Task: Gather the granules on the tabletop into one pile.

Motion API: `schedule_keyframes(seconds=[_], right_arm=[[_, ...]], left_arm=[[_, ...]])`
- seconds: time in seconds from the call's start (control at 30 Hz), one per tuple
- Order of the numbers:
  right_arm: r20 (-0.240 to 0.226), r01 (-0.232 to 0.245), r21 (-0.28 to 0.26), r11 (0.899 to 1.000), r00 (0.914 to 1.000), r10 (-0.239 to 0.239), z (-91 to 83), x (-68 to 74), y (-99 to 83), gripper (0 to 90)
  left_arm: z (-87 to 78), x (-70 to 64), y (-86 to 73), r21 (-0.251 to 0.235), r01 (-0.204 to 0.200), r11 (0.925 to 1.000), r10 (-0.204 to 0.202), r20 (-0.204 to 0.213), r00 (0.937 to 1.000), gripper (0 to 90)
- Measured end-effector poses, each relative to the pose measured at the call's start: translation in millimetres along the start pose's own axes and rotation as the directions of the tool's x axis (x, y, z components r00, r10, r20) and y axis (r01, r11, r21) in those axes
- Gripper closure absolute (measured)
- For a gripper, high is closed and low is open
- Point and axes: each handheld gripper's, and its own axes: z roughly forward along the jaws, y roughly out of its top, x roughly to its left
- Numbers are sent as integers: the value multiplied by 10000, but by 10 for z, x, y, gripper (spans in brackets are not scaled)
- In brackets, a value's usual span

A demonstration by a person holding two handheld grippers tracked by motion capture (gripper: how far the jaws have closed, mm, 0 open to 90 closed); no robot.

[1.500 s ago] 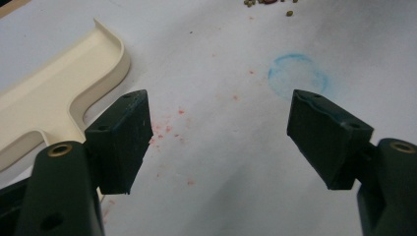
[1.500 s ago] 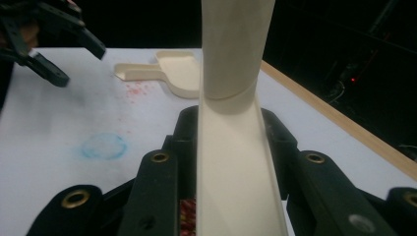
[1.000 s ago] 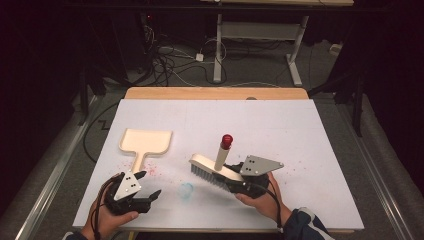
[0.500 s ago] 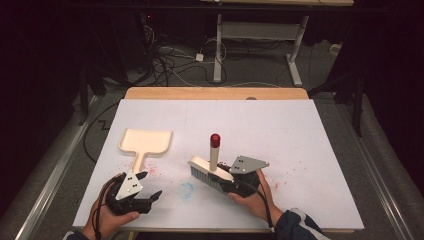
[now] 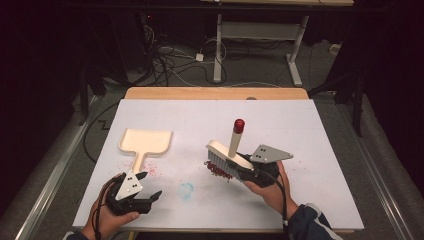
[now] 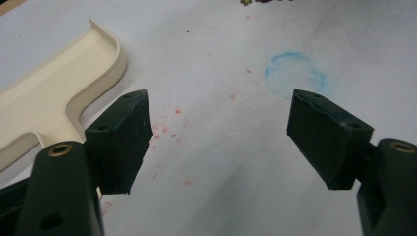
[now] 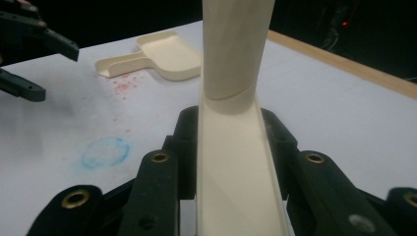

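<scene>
A cream brush with a red-tipped handle sits in my right gripper, which is shut on its back. The handle points up and away. Its bristles hang over a small heap of dark red crumbs right of the table's middle. In the right gripper view the brush body is clamped between both jaws of the gripper. A cream dustpan lies flat to the left. My left gripper hovers open just below the pan's handle; in its own view the gripper holds nothing and the dustpan lies to the left.
The white table sheet carries a blue smear between the grippers and red specks by the pan's handle. A wooden edge runs along the far side. Cables and desk legs stand on the dark floor beyond.
The right gripper swept the brush left, then drew it back to the right and slightly away, the handle now more upright. The left gripper has barely moved.
</scene>
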Motion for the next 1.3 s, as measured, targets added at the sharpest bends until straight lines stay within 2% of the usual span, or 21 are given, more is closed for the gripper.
schedule_keyframes(seconds=[0.13, 0.2, 0.47, 0.57, 0.63, 0.7, 0.8, 0.93, 1.03, 1.1, 1.3], right_arm=[[773, -40, 127, 9999, 9970, 30, -104, -58, -6, 676], [926, -132, 297, 9995, 9957, 104, -145, -92, -29, 676], [1146, -448, 827, 9956, 9928, 352, -396, -152, -181, 676], [1262, -522, 1106, 9925, 9913, 381, -429, -140, -249, 676], [1236, -795, 1180, 9898, 9902, 648, -422, -130, -291, 677], [1266, -892, 1375, 9865, 9894, 718, -395, -112, -317, 677], [1289, -804, 1407, 9868, 9897, 623, -361, -76, -325, 677], [1129, -1005, 1309, 9863, 9899, 859, -285, -4, -311, 677], [1134, -506, 1370, 9893, 9929, 351, -250, 75, -281, 677], [1132, -364, 1373, 9899, 9934, 208, -258, 90, -266, 677], [1398, -438, 1004, 9940, 9897, 295, -416, 16, -191, 676]], left_arm=[[-3, 2, 0, -8, 23, 10000, -23, -18, 10000, 241], [-6, 2, -2, -7, 16, 10000, -16, -18, 10000, 241], [2, 1, -3, 34, -10, 10000, 10, 9, 10000, 241], [3, -7, 6, 37, -45, 10000, 45, 7, 10000, 241], [9, -6, 8, 72, -34, 10000, 34, -29, 10000, 243], [11, -9, 11, 45, -22, 10000, 22, -16, 10000, 250], [17, -13, 14, 22, -41, 10000, 41, 18, 10000, 250], [32, -10, 14, 125, -29, 9999, 29, -37, 10000, 261], [21, -15, 16, 72, -30, 10000, 30, -49, 10000, 262], [17, -11, 15, 46, -12, 10000, 12, -56, 10000, 262], [12, -8, 12, 44, -29, 10000, 29, -53, 10000, 258]])
